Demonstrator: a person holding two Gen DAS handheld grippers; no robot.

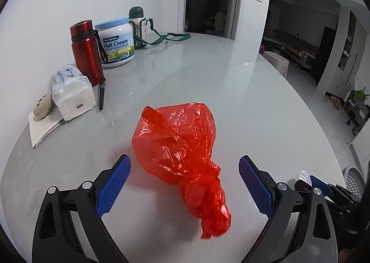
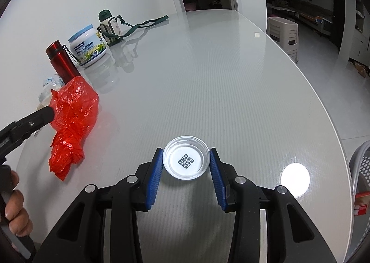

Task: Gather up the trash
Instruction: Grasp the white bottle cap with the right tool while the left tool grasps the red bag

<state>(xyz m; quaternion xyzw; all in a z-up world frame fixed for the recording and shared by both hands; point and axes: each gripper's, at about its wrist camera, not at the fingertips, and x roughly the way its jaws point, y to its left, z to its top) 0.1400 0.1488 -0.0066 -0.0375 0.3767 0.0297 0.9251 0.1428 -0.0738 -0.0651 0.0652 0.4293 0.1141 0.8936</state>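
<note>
left gripper [image 1: 182,182] wide open, straddling red bag [image 1: 178,147] on table [image 1: 208,73], pads not touching it. right gripper [image 2: 186,170] pinches white lid [image 2: 186,160], pads on both rim sides, lid open side up. best guess: lower left, close on the twisted neck, not the puffy body. bag's long axis runs toward the left wrist camera, knotted end nearest.
</note>
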